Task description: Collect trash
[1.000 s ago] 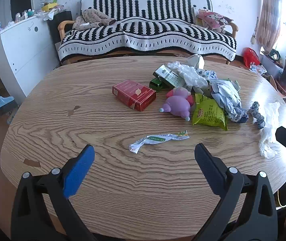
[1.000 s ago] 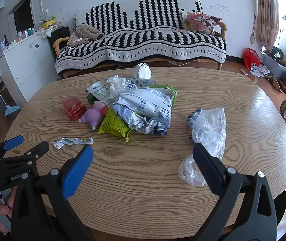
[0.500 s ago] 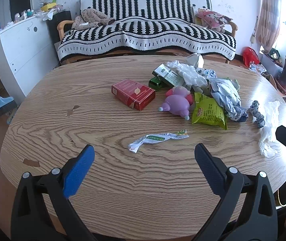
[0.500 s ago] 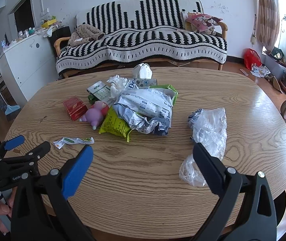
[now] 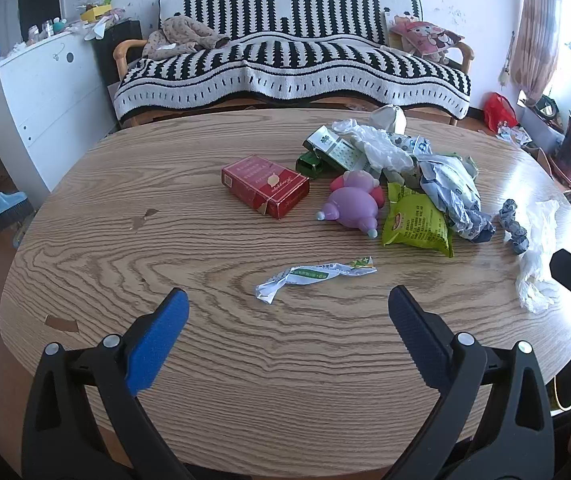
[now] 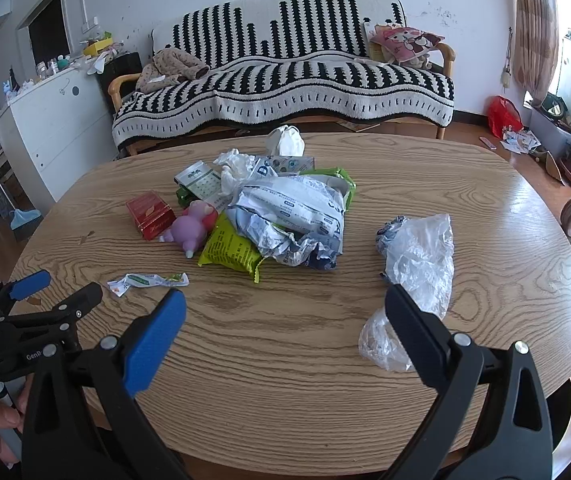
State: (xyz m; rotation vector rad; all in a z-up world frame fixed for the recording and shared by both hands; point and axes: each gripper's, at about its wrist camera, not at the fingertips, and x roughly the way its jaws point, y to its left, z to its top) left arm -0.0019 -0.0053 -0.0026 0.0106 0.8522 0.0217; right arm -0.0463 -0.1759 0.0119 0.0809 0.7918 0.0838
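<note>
Left wrist view low over the near-left edge of the wooden table (image 5: 125, 248), facing the sofa (image 5: 293, 64), right wrist view from further right, both sharing the trash pile (image 6: 285, 216)

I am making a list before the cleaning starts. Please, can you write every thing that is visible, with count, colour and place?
table: 1, light wood, oval, foreground
red box: 1, red, table centre-left
toy: 1, purple-pink, right of red box
snack bag: 1, green-yellow, right of toy
twisted wrapper: 1, white-green, alone, nearest left gripper
crumpled bag: 1, white-blue, pile centre
clear plastic bag: 1, transparent, table right
sofa: 1, black-white striped cover, behind table
left gripper: 1, black, blue pads, jaws open
right gripper: 1, same, jaws open
</note>
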